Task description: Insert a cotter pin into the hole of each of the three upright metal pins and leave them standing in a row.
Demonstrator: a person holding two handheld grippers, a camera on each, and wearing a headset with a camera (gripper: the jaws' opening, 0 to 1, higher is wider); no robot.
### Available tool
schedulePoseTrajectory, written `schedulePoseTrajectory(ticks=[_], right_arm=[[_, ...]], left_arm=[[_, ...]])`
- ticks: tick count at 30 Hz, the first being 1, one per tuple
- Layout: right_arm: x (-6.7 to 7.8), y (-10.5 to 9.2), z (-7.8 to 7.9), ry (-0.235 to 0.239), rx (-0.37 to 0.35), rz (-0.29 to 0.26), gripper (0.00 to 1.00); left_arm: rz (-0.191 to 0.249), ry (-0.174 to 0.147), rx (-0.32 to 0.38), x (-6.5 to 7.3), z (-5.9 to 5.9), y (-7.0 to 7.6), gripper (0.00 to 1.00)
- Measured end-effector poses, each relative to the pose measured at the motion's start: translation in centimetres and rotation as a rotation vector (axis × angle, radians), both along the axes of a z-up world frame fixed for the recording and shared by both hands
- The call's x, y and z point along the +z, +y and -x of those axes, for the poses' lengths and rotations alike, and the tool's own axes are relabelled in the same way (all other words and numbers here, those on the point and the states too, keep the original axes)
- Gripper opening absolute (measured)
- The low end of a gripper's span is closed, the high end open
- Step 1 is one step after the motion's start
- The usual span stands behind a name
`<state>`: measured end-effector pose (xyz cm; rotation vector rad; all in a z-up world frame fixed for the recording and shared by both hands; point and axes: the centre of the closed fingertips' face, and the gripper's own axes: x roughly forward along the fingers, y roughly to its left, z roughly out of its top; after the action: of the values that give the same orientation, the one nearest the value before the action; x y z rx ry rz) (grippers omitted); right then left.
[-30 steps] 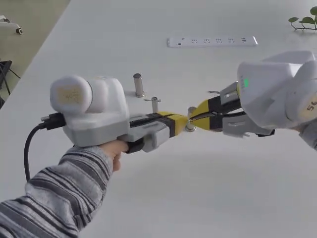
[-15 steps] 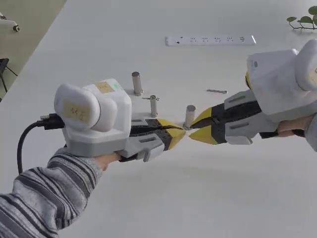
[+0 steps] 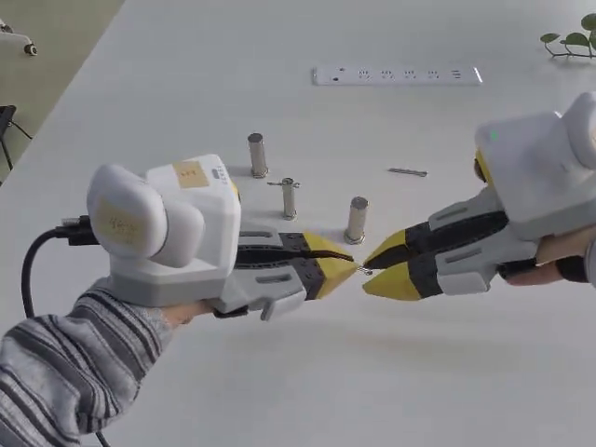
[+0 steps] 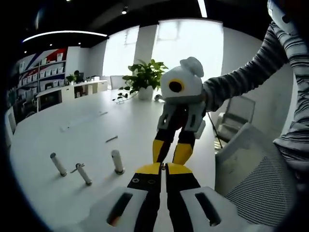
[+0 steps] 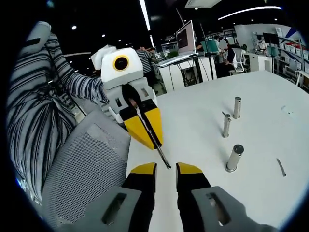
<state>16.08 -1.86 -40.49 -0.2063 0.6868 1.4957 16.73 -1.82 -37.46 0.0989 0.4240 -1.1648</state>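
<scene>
In the head view, we are clenching our left claw (image 3: 351,267) on a cotter pin (image 3: 365,271) near the rightmost metal pin (image 3: 357,220). In the right gripper view, our right claw (image 5: 166,170) is gaping, released, at the cotter pin's tip.

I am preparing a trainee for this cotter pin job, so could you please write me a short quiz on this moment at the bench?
1. True or false: of the three standing in the row, only the middle metal pin carries a cotter pin.
2. What is clamped in the left gripper? A) a second cotter pin B) a metal pin C) nothing
3. Fill in: the jaws of the right gripper stand ___.
Key: 1 true; 2 A; 3 open.
</scene>
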Motion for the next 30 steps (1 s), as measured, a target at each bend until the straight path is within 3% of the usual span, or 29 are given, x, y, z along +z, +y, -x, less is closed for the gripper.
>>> schedulePoseTrajectory(ticks=[6,15,25,29,30], right_arm=[[0.3,0.3,0.5,0.016,0.004,-0.019,0.05],[0.5,0.4,0.5,0.001,0.006,-0.011,0.01],[0.6,0.2,0.4,-0.097,0.075,0.029,0.00],[0.7,0.0,0.1,-0.183,0.128,0.060,0.00],[0.7,0.0,0.2,-0.186,0.136,0.065,0.00]], left_arm=[[0.020,0.016,-0.005,0.2,0.1,-0.2,0.00],[0.032,0.054,0.008,-0.3,0.3,0.2,0.00],[0.022,0.061,0.010,-0.8,0.4,0.3,0.00],[0.019,0.059,0.012,-0.9,0.3,0.3,0.00],[0.020,0.061,0.012,-0.9,0.3,0.3,0.00]])
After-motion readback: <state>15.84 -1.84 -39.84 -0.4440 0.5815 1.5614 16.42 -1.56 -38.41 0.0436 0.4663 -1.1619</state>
